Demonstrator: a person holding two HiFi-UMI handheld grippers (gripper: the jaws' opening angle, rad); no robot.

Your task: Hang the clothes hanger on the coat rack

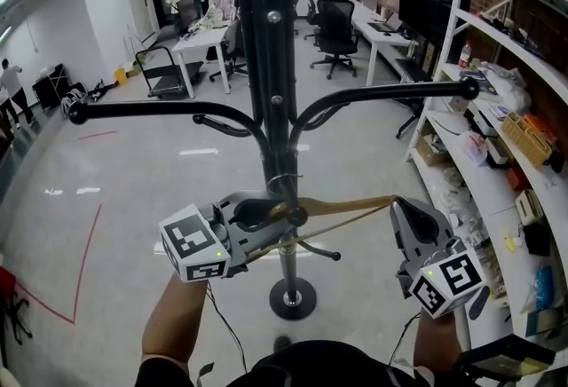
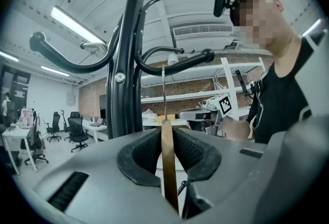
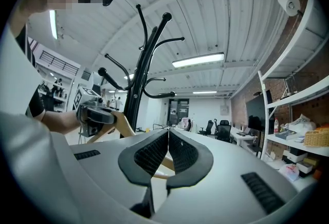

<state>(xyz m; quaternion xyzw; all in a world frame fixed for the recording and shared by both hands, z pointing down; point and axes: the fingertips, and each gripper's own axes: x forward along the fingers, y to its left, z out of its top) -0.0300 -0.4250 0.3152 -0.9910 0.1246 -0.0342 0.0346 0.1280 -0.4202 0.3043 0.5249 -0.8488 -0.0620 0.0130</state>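
The left claw [image 2: 165, 135] was pinching the pale wooden clothes hanger [image 1: 346, 202] at its neck, pads pressed on the thin wood. The hanger's thin metal hook [image 2: 163, 94] stood straight up towards a curved, knob-ended arm [image 2: 198, 58] of the tall black metal coat rack [image 1: 266, 66]. In the left gripper view the hook's tip met the underside of that arm, but neither view showed whether it had passed over it.

That was the main risk. Had the claw let go before the hook sat over the arm, the hanger would probably have dropped to the glossy grey floor [image 1: 133, 199].

The right claw [image 3: 168, 131] was pressed together with nothing visible between its pads, and the hanger's far end ran just beyond its tips. That end therefore looked unsupported. With the hanger held only at the neck, it could have pivoted in the left pads and tipped the hook sideways, away from the arm.

The hanger also lay close to the rack's pole, so a hurried lift might have knocked the wood against it and twisted the grip. A hook seated near the knob could also have slid off once the hanger swung.
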